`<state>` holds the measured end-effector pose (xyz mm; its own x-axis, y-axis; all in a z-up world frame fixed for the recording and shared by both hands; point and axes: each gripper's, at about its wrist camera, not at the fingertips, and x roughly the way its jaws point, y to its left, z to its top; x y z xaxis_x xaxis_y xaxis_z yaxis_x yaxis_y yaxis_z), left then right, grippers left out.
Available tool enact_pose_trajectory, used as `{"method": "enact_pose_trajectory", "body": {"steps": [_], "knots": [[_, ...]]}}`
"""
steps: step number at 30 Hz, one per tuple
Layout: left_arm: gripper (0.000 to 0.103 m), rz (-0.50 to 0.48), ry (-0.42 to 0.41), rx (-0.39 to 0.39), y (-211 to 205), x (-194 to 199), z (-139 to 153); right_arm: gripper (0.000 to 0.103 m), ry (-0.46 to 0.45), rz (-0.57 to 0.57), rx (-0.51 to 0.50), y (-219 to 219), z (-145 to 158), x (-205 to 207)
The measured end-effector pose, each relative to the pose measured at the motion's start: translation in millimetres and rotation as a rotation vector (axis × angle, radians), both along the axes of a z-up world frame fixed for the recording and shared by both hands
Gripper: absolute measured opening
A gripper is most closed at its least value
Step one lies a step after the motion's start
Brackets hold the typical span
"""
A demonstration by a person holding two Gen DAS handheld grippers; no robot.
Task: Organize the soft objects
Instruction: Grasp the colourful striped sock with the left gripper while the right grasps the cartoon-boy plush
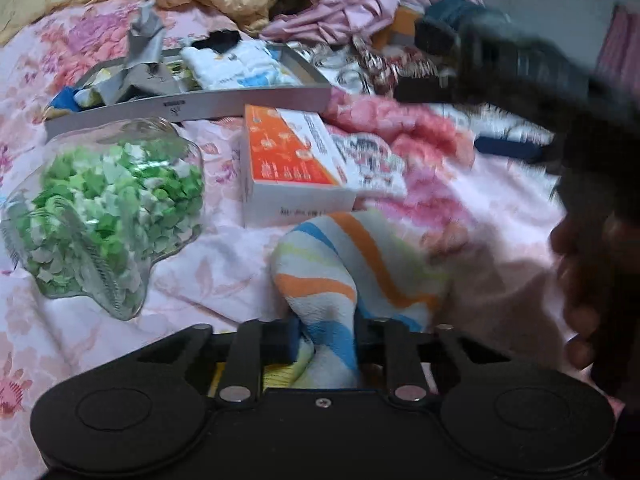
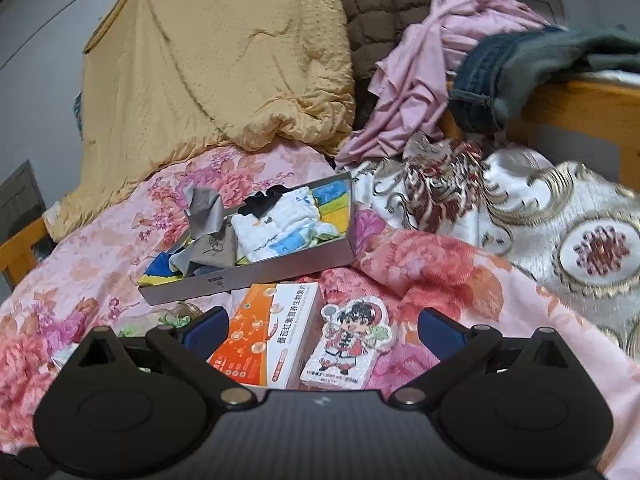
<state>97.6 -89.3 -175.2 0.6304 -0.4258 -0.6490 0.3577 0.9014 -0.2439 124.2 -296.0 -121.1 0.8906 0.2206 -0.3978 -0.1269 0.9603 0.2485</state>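
My left gripper [image 1: 326,340] is shut on a striped towel [image 1: 352,264] with orange, blue and yellow bands, which drapes from the jaws onto the floral bedsheet. A grey metal tray [image 1: 256,102] behind it holds folded white, grey and blue cloths [image 1: 236,66]; it also shows in the right wrist view [image 2: 280,266]. My right gripper [image 2: 320,334] is open and empty, hovering above an orange-and-white box [image 2: 268,340] and a cartoon-figure packet [image 2: 348,346]. In the left wrist view the right gripper [image 1: 516,148] appears blurred at the right.
A clear star-shaped jar [image 1: 108,208] of green paper stars lies left of the towel. The orange box [image 1: 292,168] sits behind the towel. A yellow quilt [image 2: 216,60], pink clothes [image 2: 432,76], jeans [image 2: 500,80] and a patterned cloth [image 2: 540,216] pile at the back.
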Motion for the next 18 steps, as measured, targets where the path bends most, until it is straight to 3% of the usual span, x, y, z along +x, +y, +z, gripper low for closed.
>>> {"method": "enact_pose_trajectory", "body": {"steps": [6, 10, 18], "knots": [[0.019, 0.047, -0.015, -0.072, 27.6, -22.2, 24.7, 0.102, 0.041, 0.028, -0.229, 21.4, -13.5, 27.7], [0.019, 0.050, -0.039, -0.039, 37.2, -33.2, 30.5, 0.102, 0.089, -0.004, -0.168, 19.3, -22.8, 36.2], [0.019, 0.078, -0.028, -0.060, 44.5, -30.3, 33.7, 0.097, 0.076, -0.070, -0.321, 28.4, -29.2, 68.9]]}}
